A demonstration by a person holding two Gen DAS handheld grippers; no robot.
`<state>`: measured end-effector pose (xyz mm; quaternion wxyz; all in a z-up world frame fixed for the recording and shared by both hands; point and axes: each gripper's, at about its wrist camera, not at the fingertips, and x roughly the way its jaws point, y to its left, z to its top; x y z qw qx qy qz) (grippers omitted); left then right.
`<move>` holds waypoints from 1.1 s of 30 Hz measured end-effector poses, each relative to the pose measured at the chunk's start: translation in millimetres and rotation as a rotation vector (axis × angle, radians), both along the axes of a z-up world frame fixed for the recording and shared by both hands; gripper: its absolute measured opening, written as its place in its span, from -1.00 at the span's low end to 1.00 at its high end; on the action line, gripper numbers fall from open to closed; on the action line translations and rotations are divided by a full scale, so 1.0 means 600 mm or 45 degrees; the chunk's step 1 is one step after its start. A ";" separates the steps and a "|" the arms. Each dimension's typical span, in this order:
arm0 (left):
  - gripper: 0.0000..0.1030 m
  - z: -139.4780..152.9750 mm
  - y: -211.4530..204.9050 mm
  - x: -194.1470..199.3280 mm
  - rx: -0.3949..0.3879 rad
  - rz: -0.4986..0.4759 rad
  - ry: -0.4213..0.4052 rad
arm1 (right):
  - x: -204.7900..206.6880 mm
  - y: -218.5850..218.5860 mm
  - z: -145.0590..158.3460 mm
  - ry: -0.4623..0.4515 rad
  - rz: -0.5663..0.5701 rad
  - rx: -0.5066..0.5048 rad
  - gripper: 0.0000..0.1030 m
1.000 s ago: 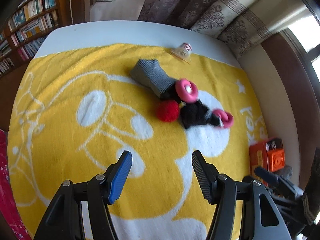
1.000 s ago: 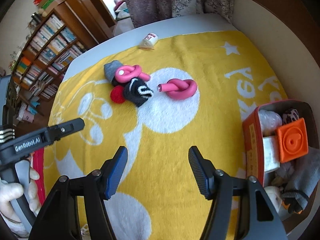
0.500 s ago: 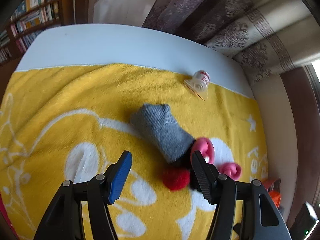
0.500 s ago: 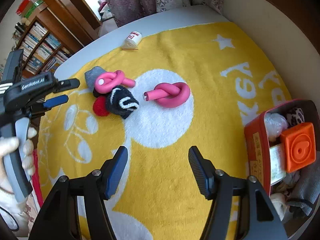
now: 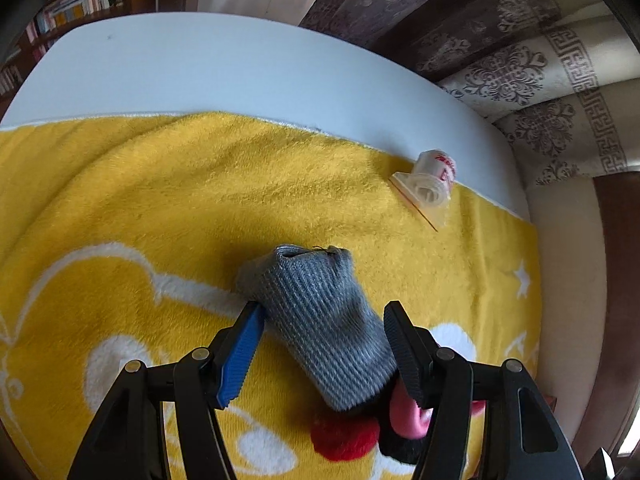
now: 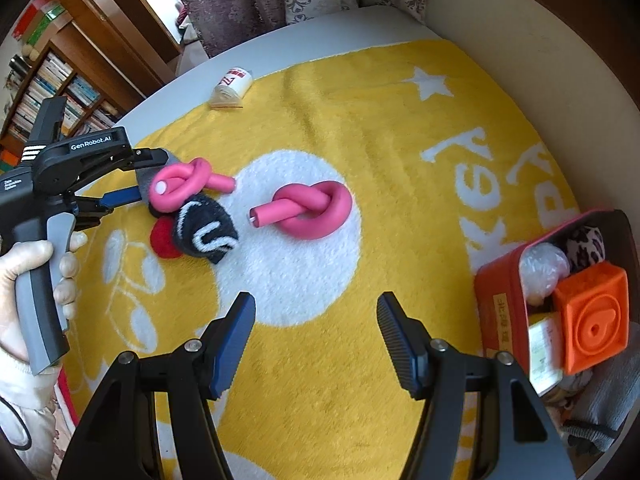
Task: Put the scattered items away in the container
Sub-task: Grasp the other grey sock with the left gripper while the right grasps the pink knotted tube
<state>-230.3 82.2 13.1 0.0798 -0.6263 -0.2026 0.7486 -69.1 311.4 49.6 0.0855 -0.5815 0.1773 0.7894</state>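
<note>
- Two grippers are in our hands, and the left gripper [image 5: 322, 322] is the one already at the pile; its jaws stand apart on both sides of the grey sock [image 5: 320, 320] and we judge that they do not yet press on it.
- We see the grey sock lying on the yellow blanket [image 5: 160, 200], directly under and in front of the left gripper, between its blue pad [image 5: 242, 352] and the black pad opposite.
- Its long axis runs from the open cuff, which points away from us toward the white table edge [image 5: 240, 72], back and to the right toward the red pompom [image 5: 344, 438] and a pink knotted tube [image 5: 408, 416], which it touches at its near end.
- The axis is slanted against the line of the jaws, not square to it, so we think a small roll of the wrist is useful before closing.
- Our right gripper [image 6: 316, 328] is empty and open, hovering over the blanket, well apart from the sock; the second pink knotted tube [image 6: 308, 210] lies ahead of it.
- The red container [image 6: 500, 292] stands at the right edge, already with an orange block [image 6: 592, 320] inside, so the sock has to travel across the blanket to that side.
</note>
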 end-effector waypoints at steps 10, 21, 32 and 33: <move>0.12 -0.008 0.014 -0.003 -0.093 -0.105 0.070 | -0.032 0.011 -0.023 -0.022 -0.004 0.020 0.31; -0.01 0.036 -0.010 0.017 -0.204 -0.161 0.197 | -0.065 0.031 -0.034 -0.025 -0.048 0.032 0.31; -0.01 0.061 -0.048 0.041 -0.230 -0.136 0.213 | -0.124 0.028 -0.058 -0.037 -0.056 -0.019 0.31; -0.01 0.064 -0.049 0.044 -0.234 -0.138 0.217 | -0.128 0.025 -0.062 -0.045 -0.048 -0.013 0.31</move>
